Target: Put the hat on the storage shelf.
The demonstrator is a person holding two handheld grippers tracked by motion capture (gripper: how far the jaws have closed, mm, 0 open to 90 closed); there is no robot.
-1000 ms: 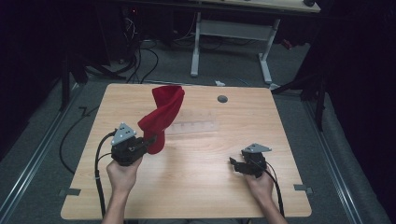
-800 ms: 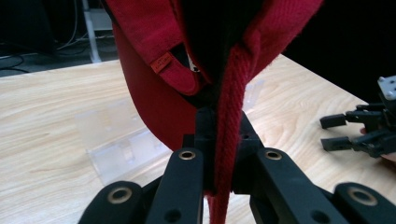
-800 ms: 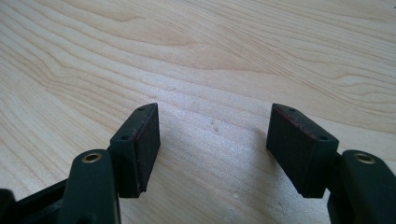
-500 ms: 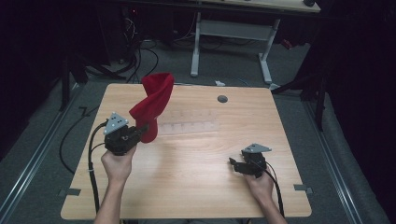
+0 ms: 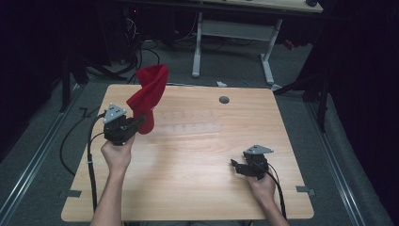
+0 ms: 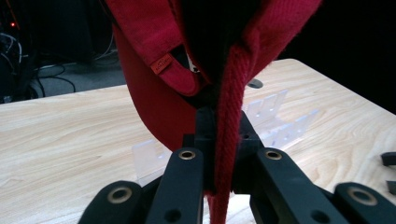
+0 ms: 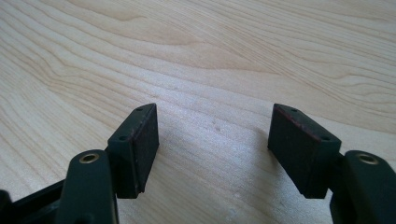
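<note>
From the high view, the left tongs (image 5: 136, 125) hold a red cap (image 5: 148, 96) up in the air over the left part of the bench (image 5: 197, 188), just beside a clear plastic rack (image 5: 188, 123) that lies flat on the wood. The right tongs (image 5: 239, 167) rest low near the right front, well apart from it all. A swing of the cap could sweep the rack (it looks light) along the bench.

In the left gripper view, the jaws are pressed together on a narrow red fabric edge (image 6: 229, 140), the cap's bulk hanging above. That is a thin hold; my guess is that a quick turn could pull it free.

In the right gripper view the right tongs (image 7: 212, 149) stand spread over bare wood, too far off to catch a fall.
</note>
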